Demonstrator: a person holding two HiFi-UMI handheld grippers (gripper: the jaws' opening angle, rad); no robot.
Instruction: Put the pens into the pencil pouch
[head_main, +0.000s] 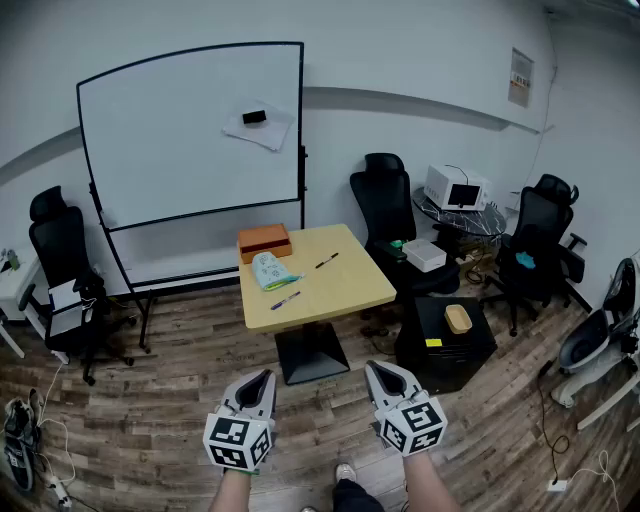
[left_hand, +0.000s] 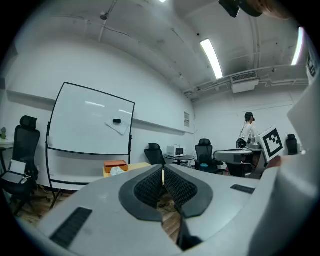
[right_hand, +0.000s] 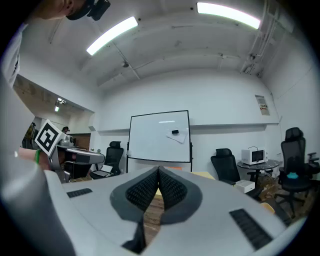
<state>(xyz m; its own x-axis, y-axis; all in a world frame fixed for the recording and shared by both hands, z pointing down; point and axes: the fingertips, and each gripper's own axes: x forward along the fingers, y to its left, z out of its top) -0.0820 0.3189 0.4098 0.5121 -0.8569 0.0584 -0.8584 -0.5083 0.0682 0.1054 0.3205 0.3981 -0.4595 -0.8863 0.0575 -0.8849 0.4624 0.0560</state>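
The person is holding both grippers low in front of the body, side by side and apart. In the head view the left gripper (head_main: 258, 382) is sitting at 7 o'clock and the right gripper (head_main: 382, 372) at 5 o'clock, both pointing toward 12. Each one's jaws are pressing together, gripping nothing.

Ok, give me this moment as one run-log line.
phase: not started | left claw: shut, empty | right claw: shut, empty | pens: both on table, outside pouch
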